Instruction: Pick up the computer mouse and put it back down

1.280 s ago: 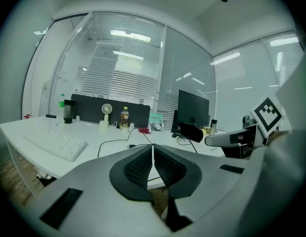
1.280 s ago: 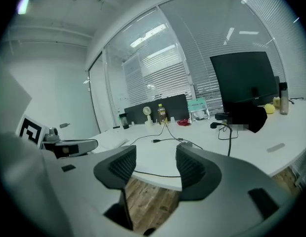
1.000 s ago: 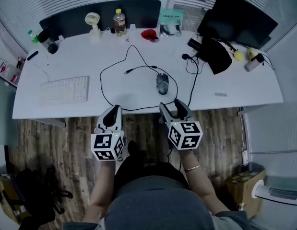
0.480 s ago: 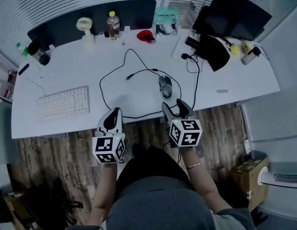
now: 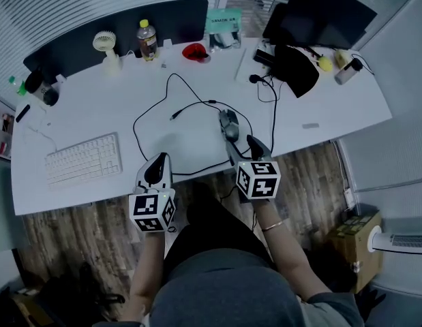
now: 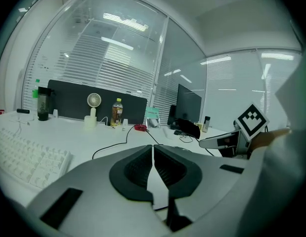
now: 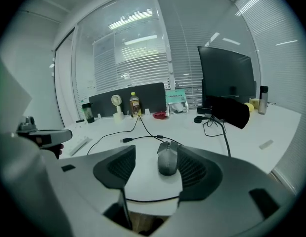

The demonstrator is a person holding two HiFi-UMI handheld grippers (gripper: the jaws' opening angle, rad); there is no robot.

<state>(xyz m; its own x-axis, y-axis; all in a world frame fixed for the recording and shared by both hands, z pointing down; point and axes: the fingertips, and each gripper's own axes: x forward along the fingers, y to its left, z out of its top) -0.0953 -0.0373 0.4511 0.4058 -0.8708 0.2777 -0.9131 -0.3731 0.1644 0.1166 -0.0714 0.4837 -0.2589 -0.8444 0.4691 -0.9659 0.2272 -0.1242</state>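
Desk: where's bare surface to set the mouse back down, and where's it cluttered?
Free: the stretch between keyboard and fan; inside the cable loop, left of the mouse; the right end beyond the mouse, bare but for a small grey item. Crowded: the back edge, from bottle to monitor.

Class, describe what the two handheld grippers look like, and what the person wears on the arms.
Both the left gripper and right gripper have light grey, tapering bodies, black ribbed pads and a white cube with black square markers. The forearms are bare; a thin bracelet circles the right wrist.
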